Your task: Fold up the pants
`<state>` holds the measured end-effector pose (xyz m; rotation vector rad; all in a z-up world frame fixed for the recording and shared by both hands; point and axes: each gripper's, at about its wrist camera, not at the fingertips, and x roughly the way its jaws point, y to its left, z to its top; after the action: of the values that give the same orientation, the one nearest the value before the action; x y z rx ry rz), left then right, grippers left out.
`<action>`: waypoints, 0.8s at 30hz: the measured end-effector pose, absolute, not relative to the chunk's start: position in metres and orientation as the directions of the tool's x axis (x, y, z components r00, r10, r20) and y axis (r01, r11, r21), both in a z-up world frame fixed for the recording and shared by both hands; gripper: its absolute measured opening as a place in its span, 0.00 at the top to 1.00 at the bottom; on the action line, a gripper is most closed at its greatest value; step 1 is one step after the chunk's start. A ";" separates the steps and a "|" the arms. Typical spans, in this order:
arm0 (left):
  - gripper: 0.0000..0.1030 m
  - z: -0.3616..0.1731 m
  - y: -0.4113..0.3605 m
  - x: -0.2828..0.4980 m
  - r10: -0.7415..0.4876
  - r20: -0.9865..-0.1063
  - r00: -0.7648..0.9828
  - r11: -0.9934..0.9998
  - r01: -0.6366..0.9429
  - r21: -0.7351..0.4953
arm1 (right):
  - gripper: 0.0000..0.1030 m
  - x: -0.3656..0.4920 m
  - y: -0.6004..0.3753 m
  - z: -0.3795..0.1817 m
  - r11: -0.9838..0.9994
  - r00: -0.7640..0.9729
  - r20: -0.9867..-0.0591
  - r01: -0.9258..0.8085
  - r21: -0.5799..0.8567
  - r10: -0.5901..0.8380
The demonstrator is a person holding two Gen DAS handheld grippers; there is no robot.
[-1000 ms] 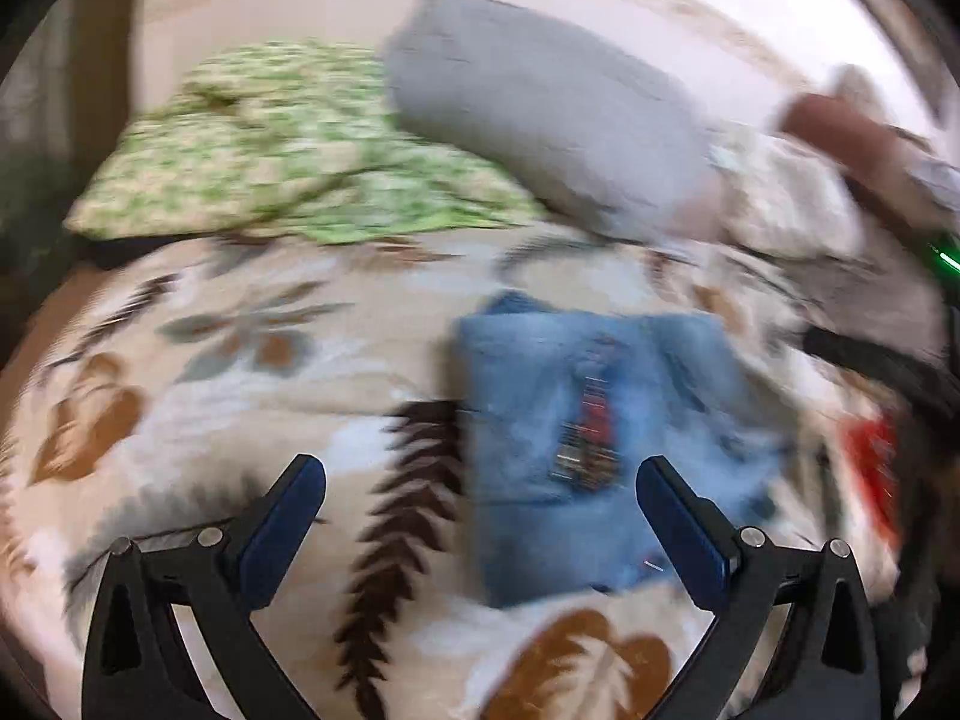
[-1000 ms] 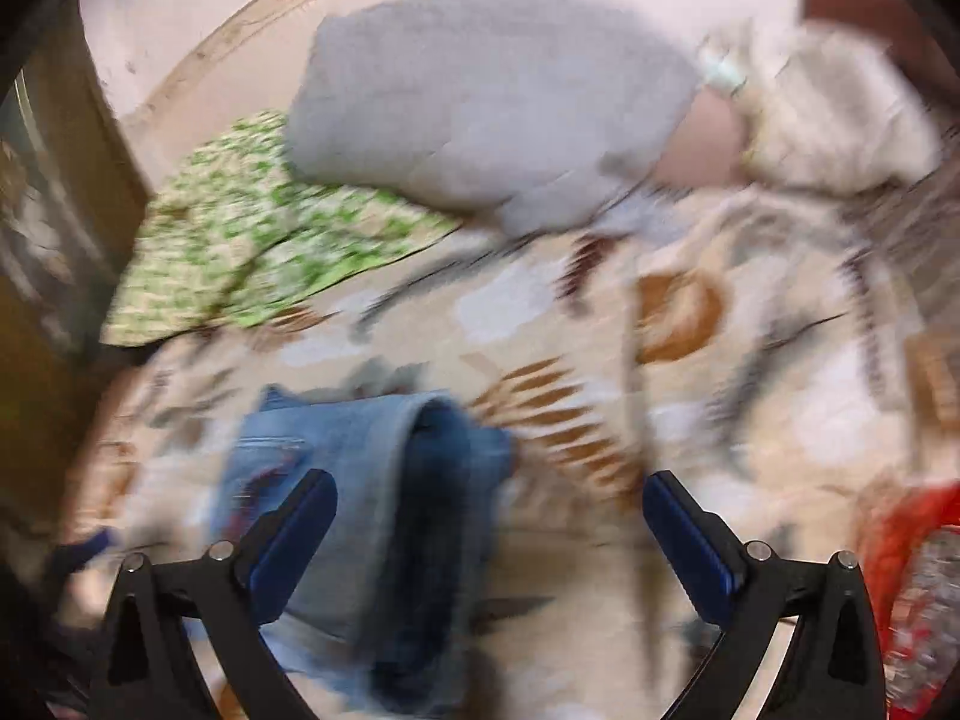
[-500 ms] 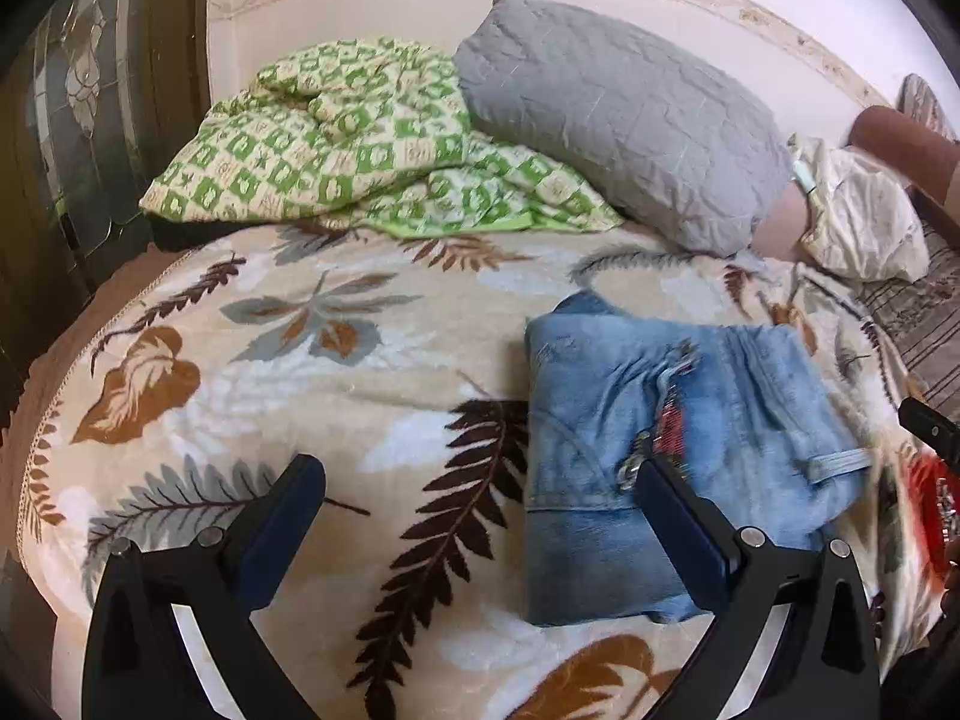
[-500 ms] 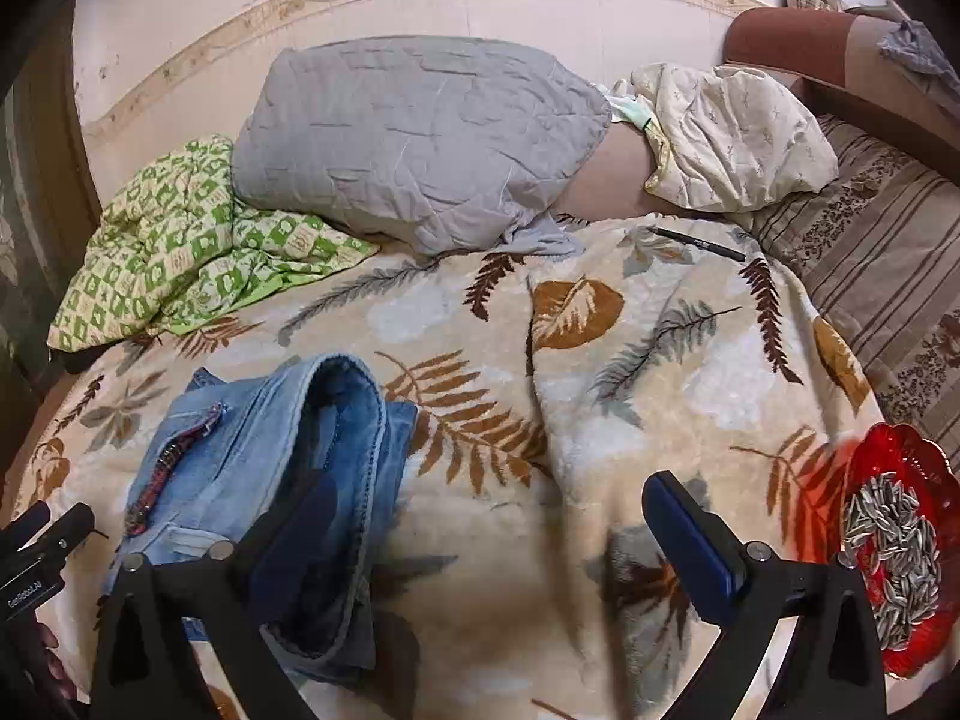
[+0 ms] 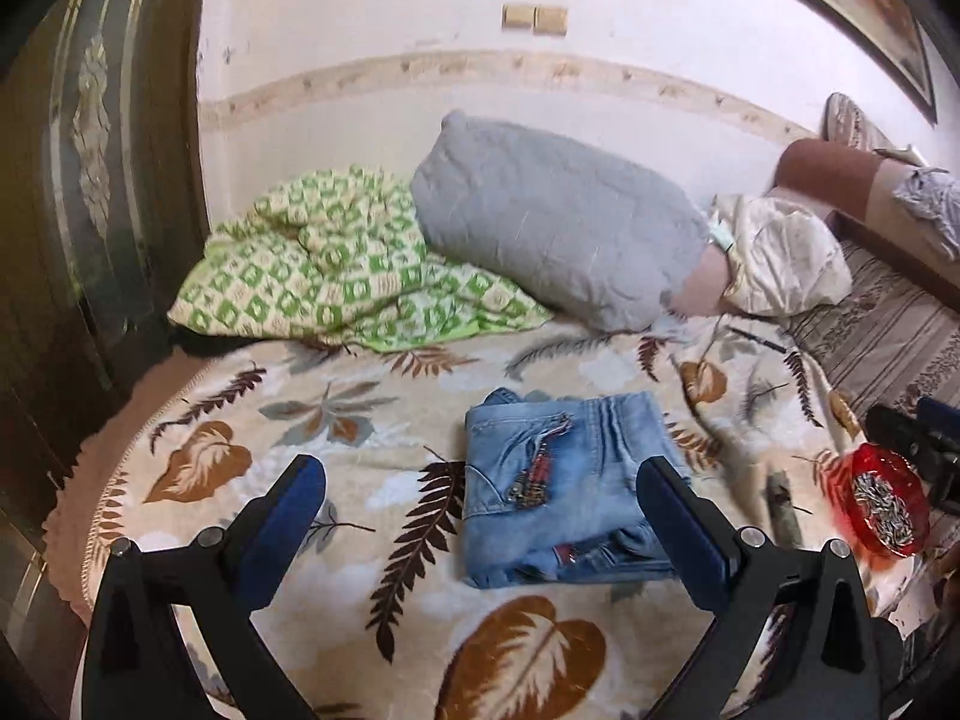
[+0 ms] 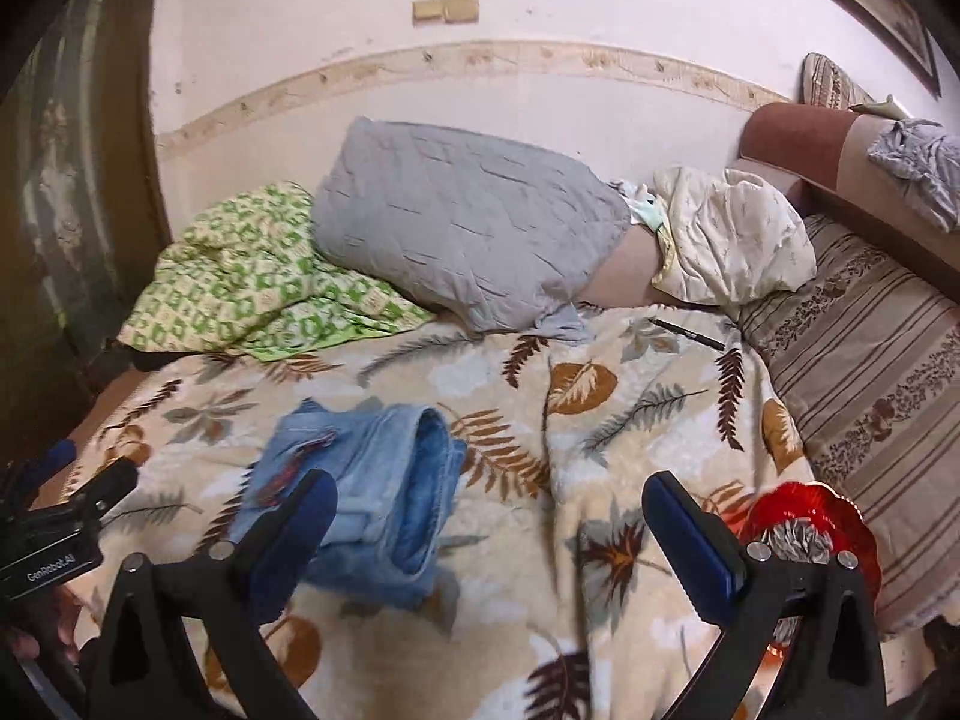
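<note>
The light blue jeans [image 5: 564,486] lie folded into a compact rectangle on the leaf-patterned blanket [image 5: 360,432]. In the right wrist view the folded jeans [image 6: 372,480] sit left of centre. My left gripper [image 5: 480,516] is open and empty, raised above the blanket with its right finger [image 5: 678,528] over the jeans' right edge. My right gripper [image 6: 489,534] is open and empty, to the right of the jeans. The left gripper's body also shows in the right wrist view [image 6: 66,528] at the far left.
A grey pillow [image 5: 558,240], a green checked quilt [image 5: 324,270] and a cream pillow [image 5: 780,258] lie at the bed's head. A red dish of seeds [image 5: 882,498] sits at the right edge. A pen [image 6: 690,333] lies near the striped sofa [image 6: 858,372]. A dark wardrobe [image 5: 90,180] stands left.
Both grippers have pulled back and up from the folded jeans, so more of the bed and wall shows. The jeans have not moved.
</note>
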<state>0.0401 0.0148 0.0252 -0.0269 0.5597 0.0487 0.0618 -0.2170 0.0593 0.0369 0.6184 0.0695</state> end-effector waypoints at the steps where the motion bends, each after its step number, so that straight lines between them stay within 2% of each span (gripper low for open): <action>1: 0.00 0.027 0.012 0.032 0.037 -0.525 0.850 0.999 -0.049 -0.009 | 0.00 0.052 -0.217 0.059 0.997 0.816 -0.573 -0.050 0.061 0.076; 5: 0.00 0.028 0.005 0.004 0.001 -0.508 0.862 1.000 -0.012 -0.017 | 0.00 0.021 -0.221 0.049 0.996 0.817 -0.572 -0.024 0.082 0.067; 9: 0.00 0.027 -0.004 -0.017 0.018 -0.491 0.871 1.000 -0.012 0.015 | 0.00 -0.002 -0.224 0.032 0.994 0.804 -0.592 0.005 0.105 0.059; 24: 0.00 -0.021 -0.013 -0.045 0.021 -0.569 0.822 1.000 -0.021 0.008 | 0.00 -0.037 -0.196 -0.017 0.998 0.782 -0.622 -0.027 0.050 0.053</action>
<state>-0.0454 -0.0134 -0.0211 0.0010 0.6056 0.0224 -0.0371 -0.1962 -0.0166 0.0390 0.6722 0.0432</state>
